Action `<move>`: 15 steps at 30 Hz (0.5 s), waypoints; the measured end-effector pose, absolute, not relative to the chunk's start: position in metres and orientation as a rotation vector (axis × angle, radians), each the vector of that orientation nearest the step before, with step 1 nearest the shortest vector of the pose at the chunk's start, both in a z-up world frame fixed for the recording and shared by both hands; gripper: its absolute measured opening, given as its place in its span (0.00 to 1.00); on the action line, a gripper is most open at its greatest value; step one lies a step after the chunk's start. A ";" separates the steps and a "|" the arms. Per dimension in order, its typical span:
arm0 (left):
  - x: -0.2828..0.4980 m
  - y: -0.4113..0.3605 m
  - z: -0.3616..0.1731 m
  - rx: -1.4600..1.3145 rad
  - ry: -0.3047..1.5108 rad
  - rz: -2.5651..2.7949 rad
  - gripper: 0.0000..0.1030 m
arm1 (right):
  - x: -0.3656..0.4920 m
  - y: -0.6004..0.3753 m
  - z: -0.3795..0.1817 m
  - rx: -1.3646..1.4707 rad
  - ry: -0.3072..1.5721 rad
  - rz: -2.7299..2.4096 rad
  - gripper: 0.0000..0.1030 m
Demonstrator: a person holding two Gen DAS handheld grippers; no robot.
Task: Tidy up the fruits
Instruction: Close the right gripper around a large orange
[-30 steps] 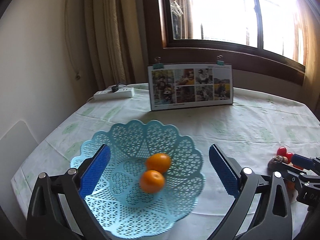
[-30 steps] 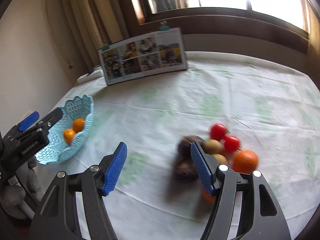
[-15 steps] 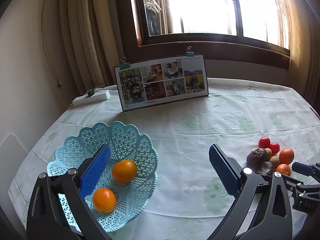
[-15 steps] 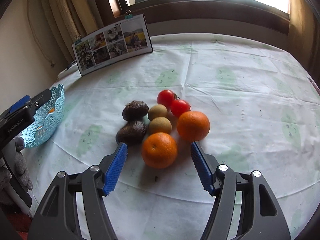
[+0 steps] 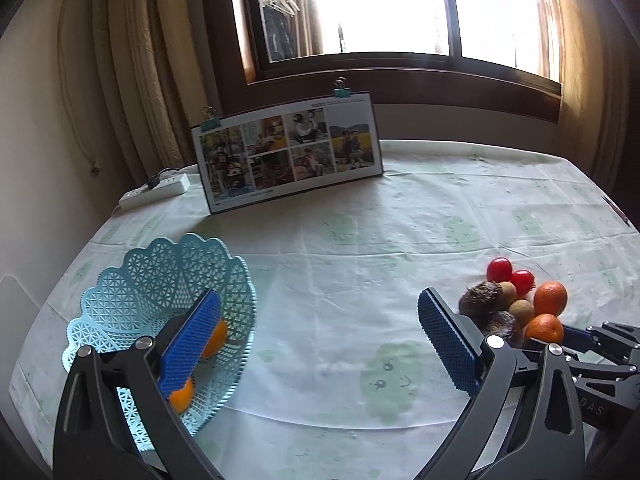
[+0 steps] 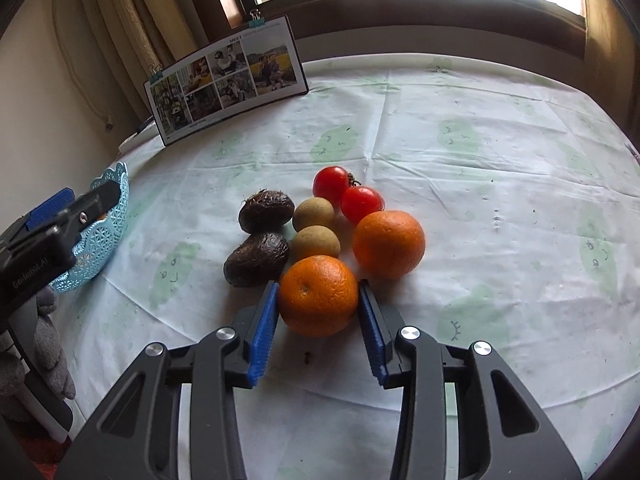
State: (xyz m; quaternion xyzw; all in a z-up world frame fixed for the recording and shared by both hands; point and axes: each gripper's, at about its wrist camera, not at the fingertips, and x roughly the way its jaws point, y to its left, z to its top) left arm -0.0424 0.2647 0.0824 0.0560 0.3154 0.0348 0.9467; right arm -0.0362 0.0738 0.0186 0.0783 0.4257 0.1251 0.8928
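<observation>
The right tongs [image 6: 318, 312] have their blue pads against both sides of the nearest orange [image 6: 318, 295], which sits on the counter [image 6: 500, 168] at the near edge of the fruit cluster; the grip looks made or just about made, and the fruit does not appear lifted yet. Just beyond it lie a second orange [image 6: 388, 244] to the right, two small tan round fruits [image 6: 315, 227] in the middle, two tomatoes [image 6: 347, 192] at the far side, and two dark rough-skinned avocados [image 6: 260, 236] on the left, all touching or nearly so.

The left tongs [image 5: 318, 344] are spread wide and hold nothing, hovering near the blue lattice basket [image 5: 160, 272] at the left of the counter. Two small oranges [image 5: 214, 338] lie in that basket, partly hidden behind the left pad.

Judging by this, the job is in its early part: two fruits are in the basket, one more is being taken, and seven others wait on the cloth, well apart from the basket. A photo board [image 5: 288, 152] stands at the far side below the window, with a power strip [image 5: 154, 192] to its left.
</observation>
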 end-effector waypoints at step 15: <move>-0.032 0.209 0.060 0.115 0.743 -0.102 0.97 | -0.041 0.021 0.032 0.249 0.789 0.139 0.38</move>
